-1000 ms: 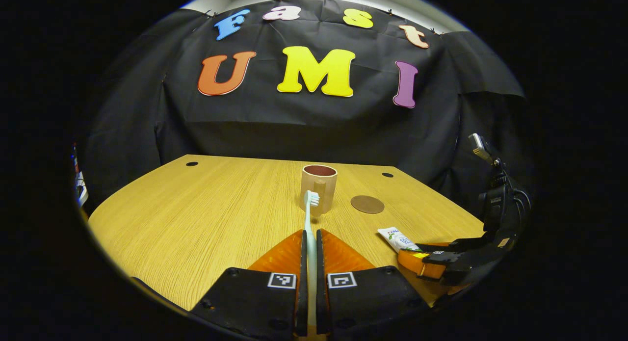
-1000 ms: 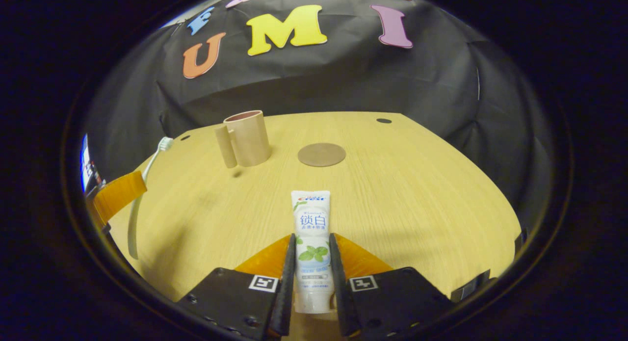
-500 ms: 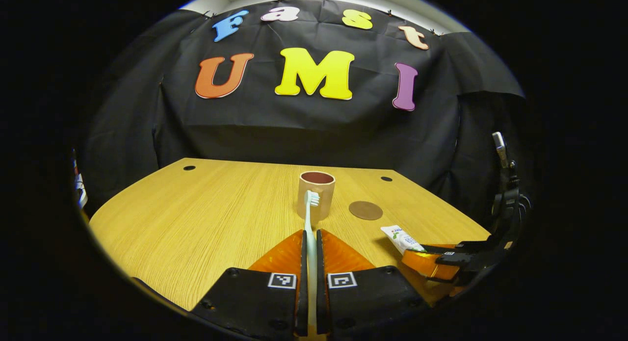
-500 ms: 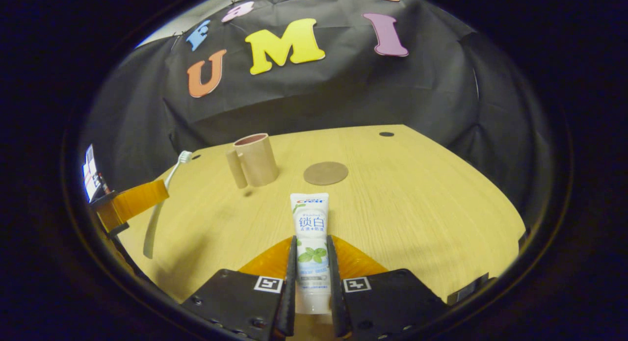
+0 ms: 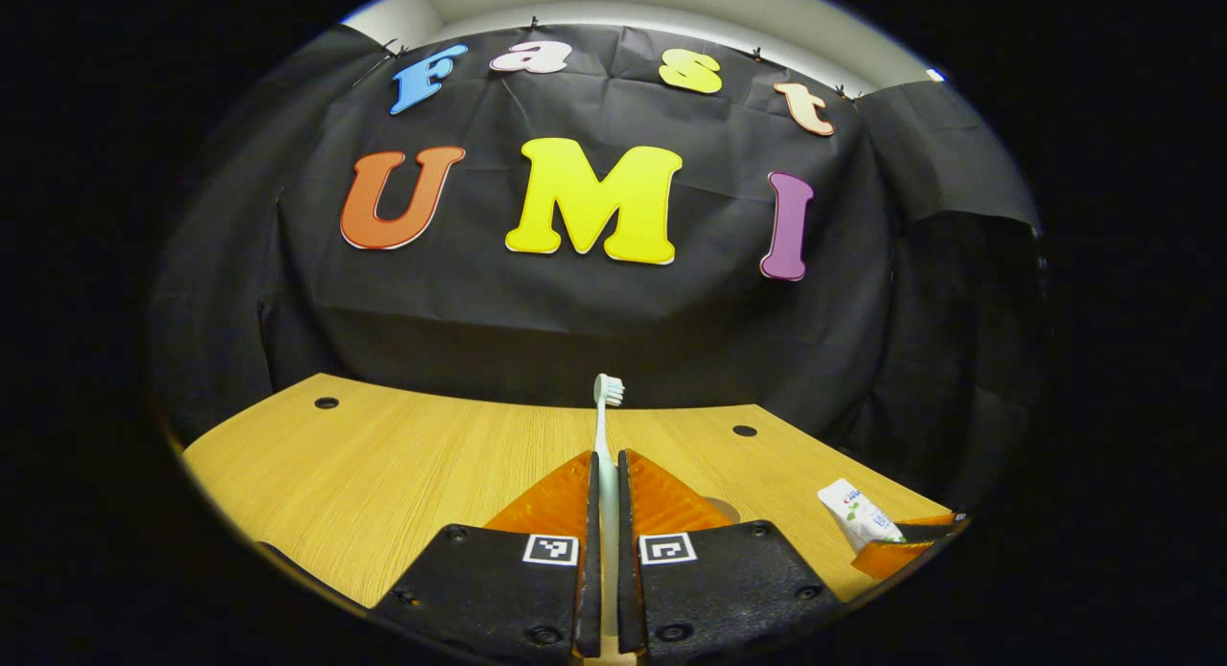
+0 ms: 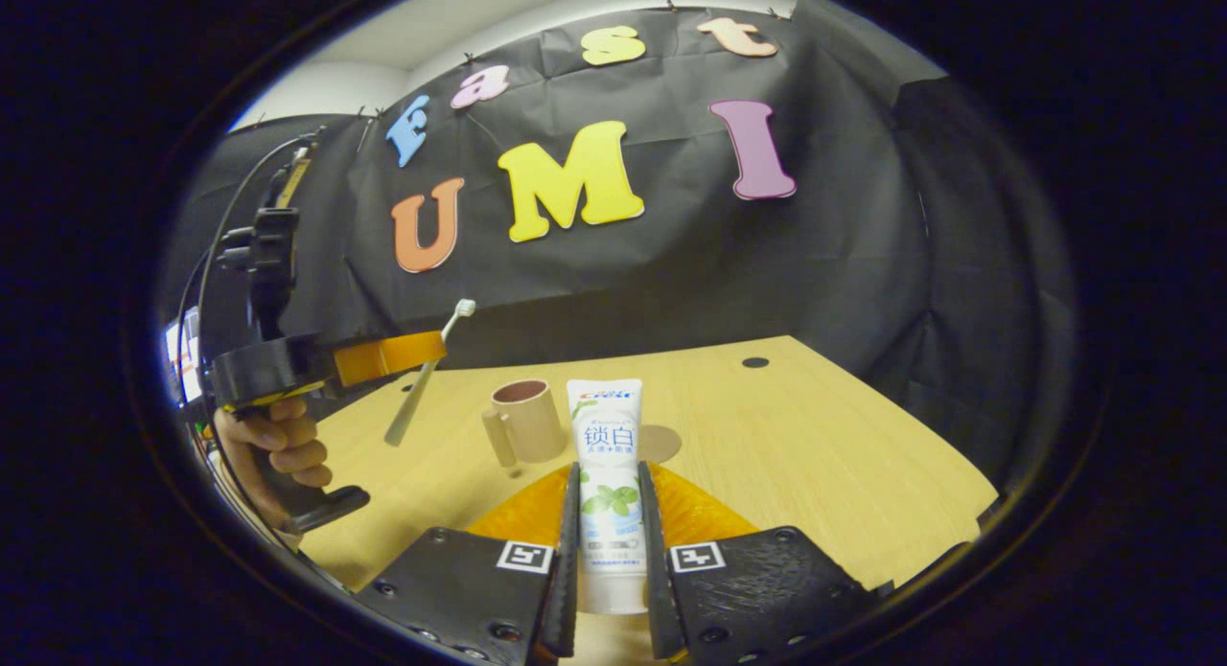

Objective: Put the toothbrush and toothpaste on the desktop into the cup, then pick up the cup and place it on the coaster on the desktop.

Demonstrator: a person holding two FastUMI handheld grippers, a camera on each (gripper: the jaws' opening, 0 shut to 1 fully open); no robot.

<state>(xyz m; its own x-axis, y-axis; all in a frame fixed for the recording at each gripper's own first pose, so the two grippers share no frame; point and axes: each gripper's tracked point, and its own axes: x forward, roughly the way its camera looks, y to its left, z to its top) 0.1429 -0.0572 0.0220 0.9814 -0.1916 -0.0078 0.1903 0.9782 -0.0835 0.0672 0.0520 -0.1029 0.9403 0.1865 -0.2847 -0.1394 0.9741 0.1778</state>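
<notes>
Holding the stiff, light toothbrush (image 5: 606,426) mid-handle in your clamped left claw (image 5: 605,474), your right claw (image 6: 610,489) squeezes the soft toothpaste (image 6: 608,474) mid-body, likely to deform.

The toothpaste tube (image 6: 607,474), near and centre in the right gripper view, carries the only printed label: a brand logo at its far end, large characters under it, then a green leaf picture and fine print too small to tell. Square black-and-white coded markers (image 6: 524,555) sit on the right gripper (image 6: 608,467) and on the left gripper (image 5: 607,455), wordless.
</notes>
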